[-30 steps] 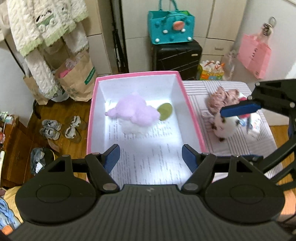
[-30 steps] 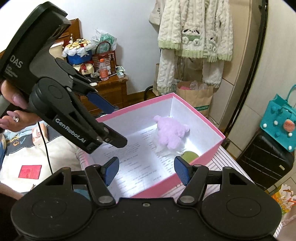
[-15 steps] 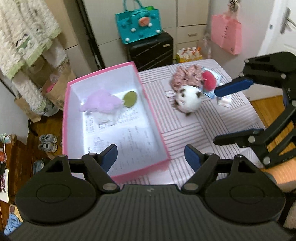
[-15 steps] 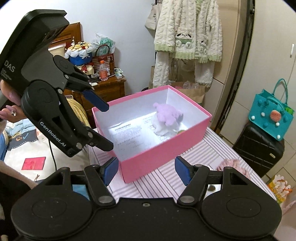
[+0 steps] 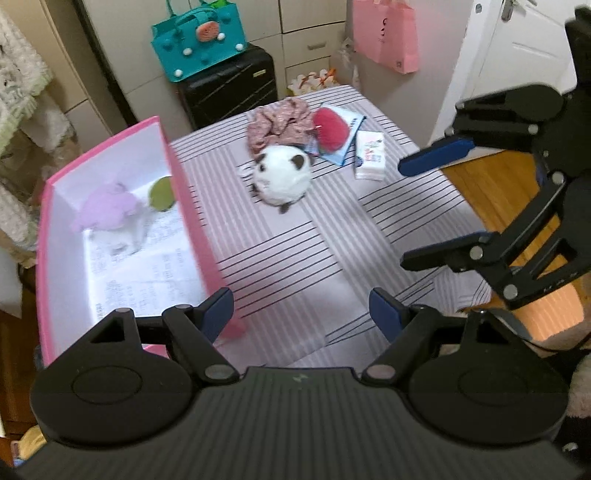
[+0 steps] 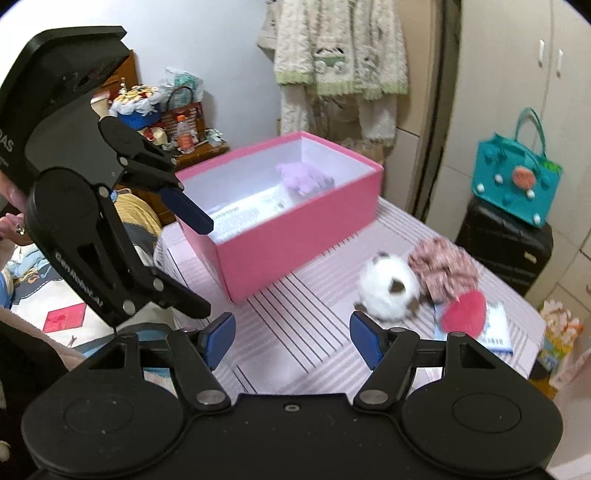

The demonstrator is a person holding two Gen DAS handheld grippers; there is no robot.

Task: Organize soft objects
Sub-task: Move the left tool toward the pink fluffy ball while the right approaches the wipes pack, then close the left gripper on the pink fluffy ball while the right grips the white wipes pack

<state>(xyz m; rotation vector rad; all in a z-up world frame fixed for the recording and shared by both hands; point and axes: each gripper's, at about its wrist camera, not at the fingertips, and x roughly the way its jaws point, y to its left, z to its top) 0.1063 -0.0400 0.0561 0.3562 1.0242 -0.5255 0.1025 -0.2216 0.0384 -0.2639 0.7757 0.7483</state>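
A pink box [image 5: 192,206] [image 6: 295,240] stands on the striped table and holds a purple plush [image 5: 107,210] [image 6: 303,177] and a green disc [image 5: 161,188]. A white plush with brown patches [image 5: 282,175] [image 6: 388,291], a pink patterned cloth [image 5: 277,122] [image 6: 443,269] and a red round plush [image 5: 330,129] [image 6: 463,312] lie on the table right of the box. My left gripper [image 5: 301,314] is open and empty above the table's near part. My right gripper [image 6: 290,338] is open and empty, near the white plush.
A tissue pack [image 5: 369,155] and a blue-edged packet [image 6: 495,328] lie beside the red plush. A black suitcase [image 5: 229,92] with a teal bag [image 5: 199,44] stands behind the table. A pink bag [image 5: 384,33] hangs at the right. Clothes hang at the left.
Both grippers have swung right, away from the box and toward the loose plush toys on the table. Both stay open and empty.
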